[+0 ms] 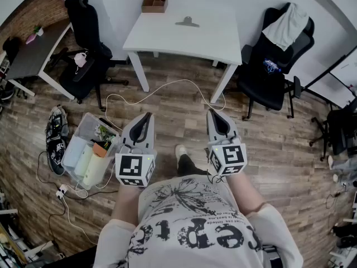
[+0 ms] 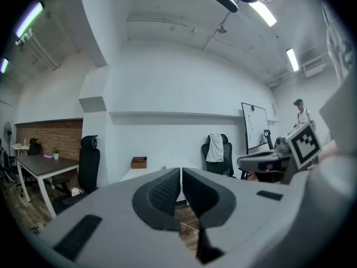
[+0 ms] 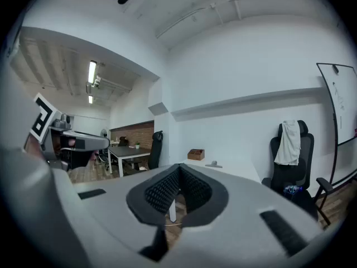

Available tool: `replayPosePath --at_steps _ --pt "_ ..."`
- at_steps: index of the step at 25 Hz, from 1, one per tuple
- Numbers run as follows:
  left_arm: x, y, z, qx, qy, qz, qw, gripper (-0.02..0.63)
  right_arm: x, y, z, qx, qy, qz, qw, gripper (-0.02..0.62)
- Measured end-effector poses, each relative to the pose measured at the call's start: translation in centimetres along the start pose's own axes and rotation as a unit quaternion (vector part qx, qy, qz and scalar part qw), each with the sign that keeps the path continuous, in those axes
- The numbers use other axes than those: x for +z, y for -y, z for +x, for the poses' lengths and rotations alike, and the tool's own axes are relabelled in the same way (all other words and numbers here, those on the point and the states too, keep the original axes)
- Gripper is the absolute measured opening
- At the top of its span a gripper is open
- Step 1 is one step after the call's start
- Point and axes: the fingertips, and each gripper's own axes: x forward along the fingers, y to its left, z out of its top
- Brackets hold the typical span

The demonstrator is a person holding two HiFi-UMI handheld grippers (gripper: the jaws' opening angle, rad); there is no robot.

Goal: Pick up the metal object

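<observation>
A grey metal object [image 1: 187, 22] lies on the white table [image 1: 167, 38] across the room; it also shows small in the right gripper view as the metal object [image 3: 213, 164]. I hold both grippers low in front of my chest, far short of the table. My left gripper [image 1: 147, 118] is shut with nothing between its jaws, and in its own view the left gripper [image 2: 181, 173] has its pads together. My right gripper [image 1: 215, 115] is likewise shut and empty; its own view shows the right gripper [image 3: 179, 172] pointing towards the table.
A brown wooden box [image 1: 154, 3] stands at the table's far edge. Black office chairs stand left [image 1: 83, 43] and right [image 1: 276, 60] of the table. A clear bin of clutter [image 1: 89, 149] and a white cable [image 1: 162, 88] lie on the wooden floor.
</observation>
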Motion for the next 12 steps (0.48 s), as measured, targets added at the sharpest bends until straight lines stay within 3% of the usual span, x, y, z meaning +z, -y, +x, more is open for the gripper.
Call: replayPosePath --at_steps 12 --pt "0.6 0.7 -0.8 0.005 0.002 -0.003 1.0 0.012 1.0 -0.5 -0.8 0.011 0.008 0.001 1.0 -0.009"
